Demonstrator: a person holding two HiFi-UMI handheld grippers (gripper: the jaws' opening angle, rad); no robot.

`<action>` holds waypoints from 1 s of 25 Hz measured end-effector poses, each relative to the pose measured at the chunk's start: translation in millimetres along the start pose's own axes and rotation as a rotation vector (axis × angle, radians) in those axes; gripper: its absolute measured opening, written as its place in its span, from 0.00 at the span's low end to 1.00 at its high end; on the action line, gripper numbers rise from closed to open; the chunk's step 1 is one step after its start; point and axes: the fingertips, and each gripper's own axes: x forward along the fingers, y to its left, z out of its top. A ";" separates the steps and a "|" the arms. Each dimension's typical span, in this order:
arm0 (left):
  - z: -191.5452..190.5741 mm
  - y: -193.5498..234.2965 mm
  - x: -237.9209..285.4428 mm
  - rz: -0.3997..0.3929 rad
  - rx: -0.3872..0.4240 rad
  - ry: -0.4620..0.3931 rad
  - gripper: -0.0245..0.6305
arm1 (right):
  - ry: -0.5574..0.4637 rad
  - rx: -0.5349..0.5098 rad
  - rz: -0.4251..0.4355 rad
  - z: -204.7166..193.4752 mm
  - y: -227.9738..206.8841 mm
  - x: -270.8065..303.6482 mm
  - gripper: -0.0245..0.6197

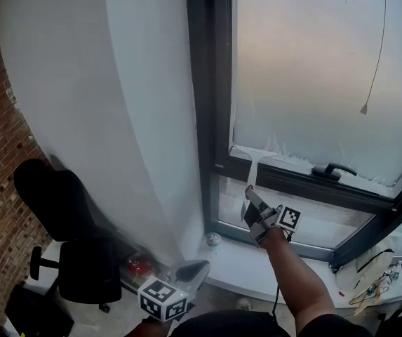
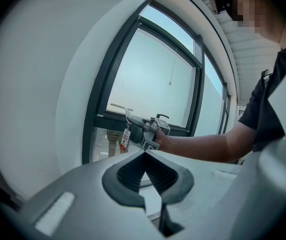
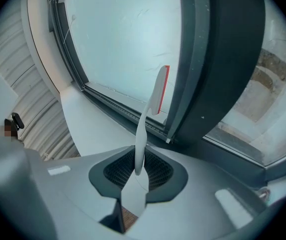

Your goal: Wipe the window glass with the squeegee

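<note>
The frosted-looking window glass (image 1: 313, 69) sits above a dark crossbar (image 1: 292, 180). The white squeegee (image 1: 254, 157) is at the left end of that bar. Its blade lies along the bottom edge of the pane just above the crossbar, close to the frame's upright, and its slim handle runs down across the bar. The right gripper (image 1: 252, 201) is just below the crossbar, in front of the lower pane. Its jaws are clamped on the handle's end, and the dark pads pinch it on both sides (image 3: 139, 171). The left gripper (image 1: 190, 271) hangs well below the crossbar, out from the white wall, with its jaws closed together on nothing (image 2: 144, 156). A black window handle (image 1: 334, 169) rests on the crossbar to the squeegee's right, and a thin pull cord (image 1: 364, 108) dangles above it. A black office chair (image 1: 67, 223) stands far down to the crossbar's left.
</note>
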 end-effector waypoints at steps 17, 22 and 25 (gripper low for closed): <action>7.3 -21.9 41.2 -0.114 0.036 0.005 0.04 | -0.066 -0.429 0.184 158.6 205.1 -15.5 0.16; 9.6 -25.6 45.3 -0.117 0.044 -0.002 0.04 | -0.113 -0.463 0.219 214.7 241.5 -19.8 0.16; 8.5 -24.6 44.4 -0.107 0.043 0.000 0.04 | -0.119 -0.460 0.226 229.6 248.5 -22.7 0.16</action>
